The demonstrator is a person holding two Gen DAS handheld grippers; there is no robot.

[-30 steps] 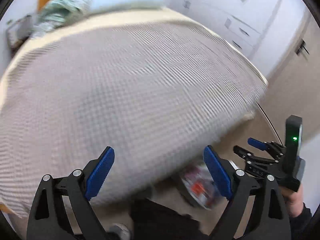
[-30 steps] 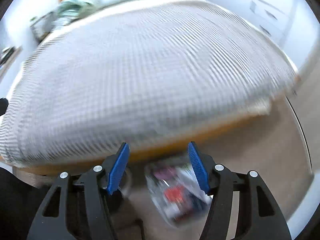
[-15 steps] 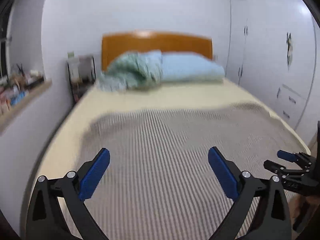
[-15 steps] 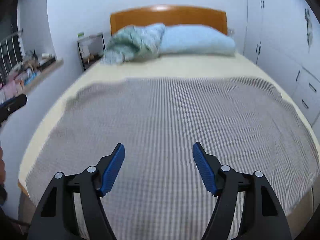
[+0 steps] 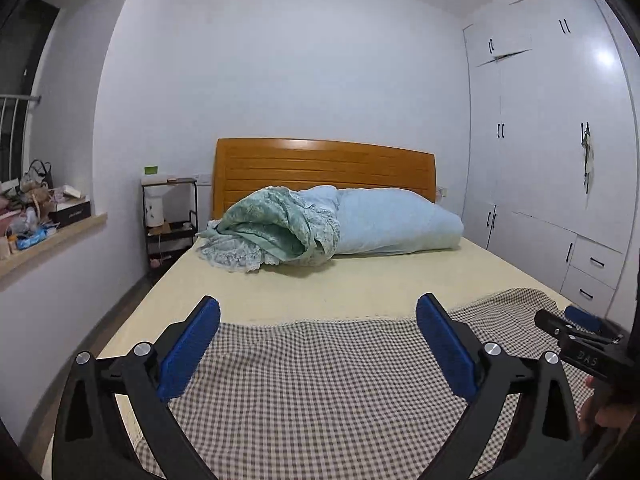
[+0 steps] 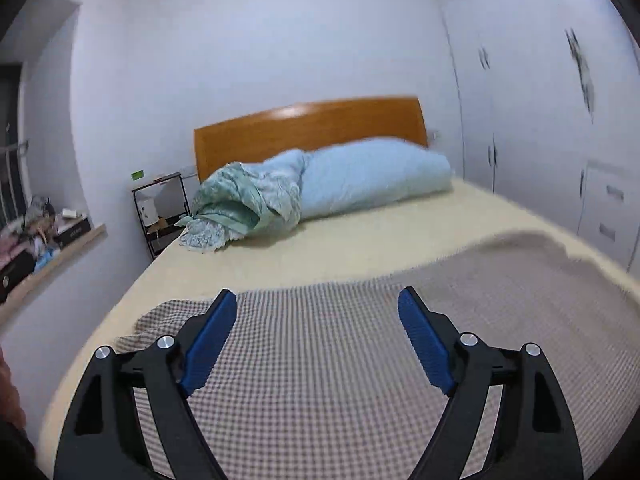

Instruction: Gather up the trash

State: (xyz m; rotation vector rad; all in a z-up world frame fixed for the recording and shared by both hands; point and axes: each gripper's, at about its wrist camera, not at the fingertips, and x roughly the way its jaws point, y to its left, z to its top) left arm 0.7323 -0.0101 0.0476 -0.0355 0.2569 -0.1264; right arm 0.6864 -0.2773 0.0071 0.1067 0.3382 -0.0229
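Now both tools (image 5: 318, 308) (image 6: 316, 300) wide, empty.

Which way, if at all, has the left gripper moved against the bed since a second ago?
Yes. The left gripper has tilted up: its view then showed the bed's foot and floor, and now shows the headboard.

Legible marking: "DAS" on the right gripper (image 5: 582, 338) body, beside the bed (image 5: 360, 284). Nothing else readable.

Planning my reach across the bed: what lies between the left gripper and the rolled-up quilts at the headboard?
Left wrist view: checked blanket nearest the left gripper, then bare cream sheet up to the quilts. No trash there.
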